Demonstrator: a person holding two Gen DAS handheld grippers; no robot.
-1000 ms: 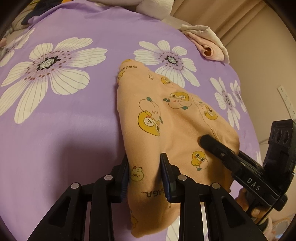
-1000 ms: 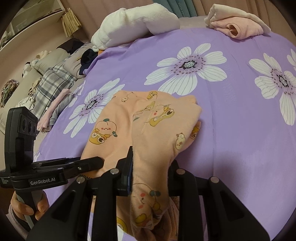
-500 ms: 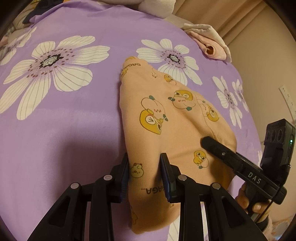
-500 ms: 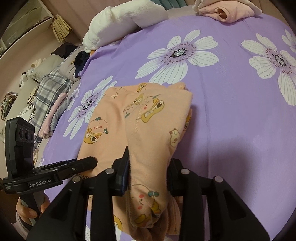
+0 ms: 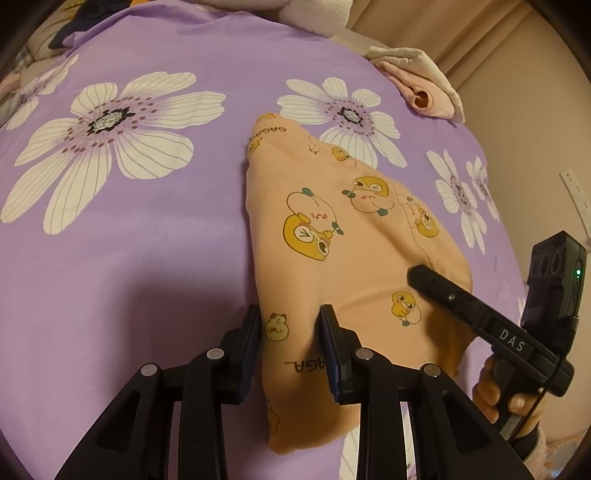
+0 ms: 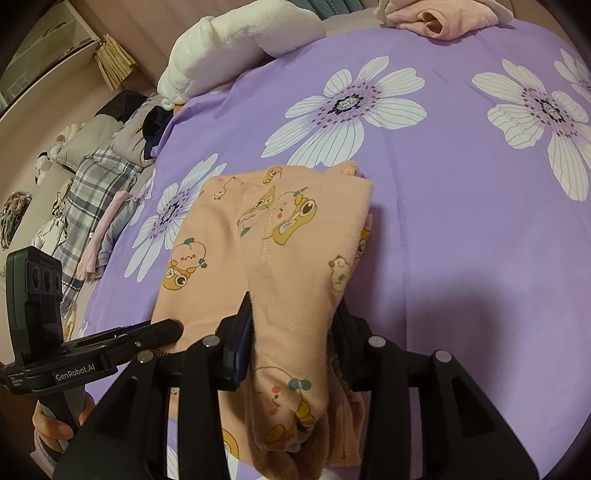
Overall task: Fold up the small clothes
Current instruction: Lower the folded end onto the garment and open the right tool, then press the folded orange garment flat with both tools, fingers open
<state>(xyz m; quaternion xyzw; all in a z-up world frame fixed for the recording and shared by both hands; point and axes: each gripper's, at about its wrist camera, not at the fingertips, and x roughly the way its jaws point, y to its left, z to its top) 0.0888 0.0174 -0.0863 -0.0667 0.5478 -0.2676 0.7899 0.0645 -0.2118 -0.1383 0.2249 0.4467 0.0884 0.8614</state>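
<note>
**Both tongs at the near hem of a half-folded garment**

One small peach garment (image 5: pixel 343 236) with cartoon ducks lay on the purple flowered bedspread (image 5: pixel 129 258), already doubled over on itself. Its long axis ran straight away from the person, from the near edge of the bed toward the pillows, so it stretched forward from both tongs, with its far end lying free on the bedspread.

The left tongs (image 5: pixel 291 325) stood narrow at the near left corner, cloth filling the gap between the pads and both pads pressed to it: a firm pinch. The right tongs (image 6: pixel 293 325) were at the near right part, where a thick bunch of fabric sat between the jaws. Those jaws had just been opening; the left pad touched the cloth, but the right pad was hidden behind the bunch, so I could not say whether they gripped it or had let go.

Both hands were level with each other at the same near edge, neither nearer the far end. To my eye the next fold would carry this near edge forward along the long axis.

Counted: one peach garment in hand, one pinkish folded bundle (image 6: pixel 436 18) at the far edge of the bed, one white plush pillow (image 6: pixel 229 48), two tongs.
</note>
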